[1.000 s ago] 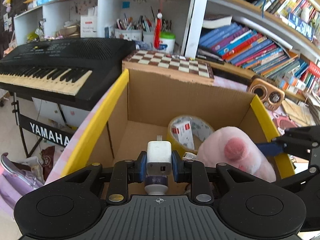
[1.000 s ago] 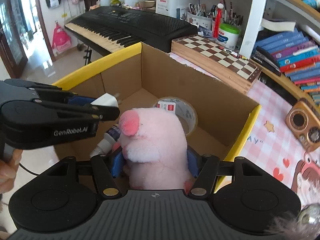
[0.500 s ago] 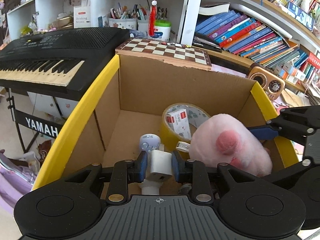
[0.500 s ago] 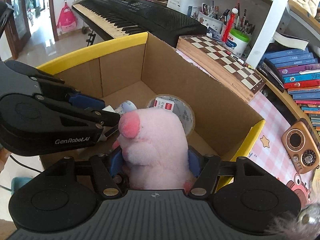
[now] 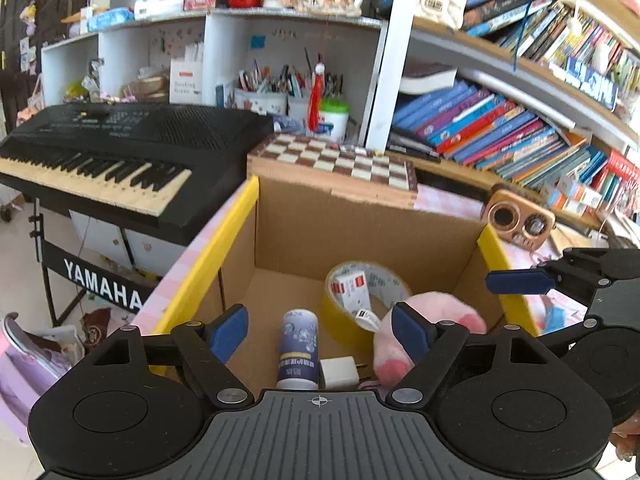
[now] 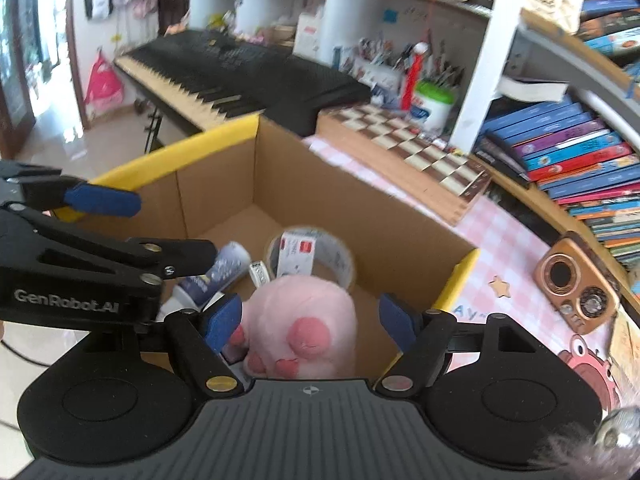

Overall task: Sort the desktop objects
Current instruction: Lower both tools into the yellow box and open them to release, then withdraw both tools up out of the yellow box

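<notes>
Charger [image 5: 340, 372] dropped below opened fingers [image 5: 228, 332]

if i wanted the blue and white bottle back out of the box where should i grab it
Grip the bottle across its round middle, coming down from above. It lies on its side on the box floor, its long sides free; the white charger and the tape roll sit close on one side, so keep the jaws narrow.

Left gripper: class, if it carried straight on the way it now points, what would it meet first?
Probably the white charger plug and the blue-and-white bottle lying between the open left gripper fingers, on the cardboard box floor; depth is unclear.
</notes>
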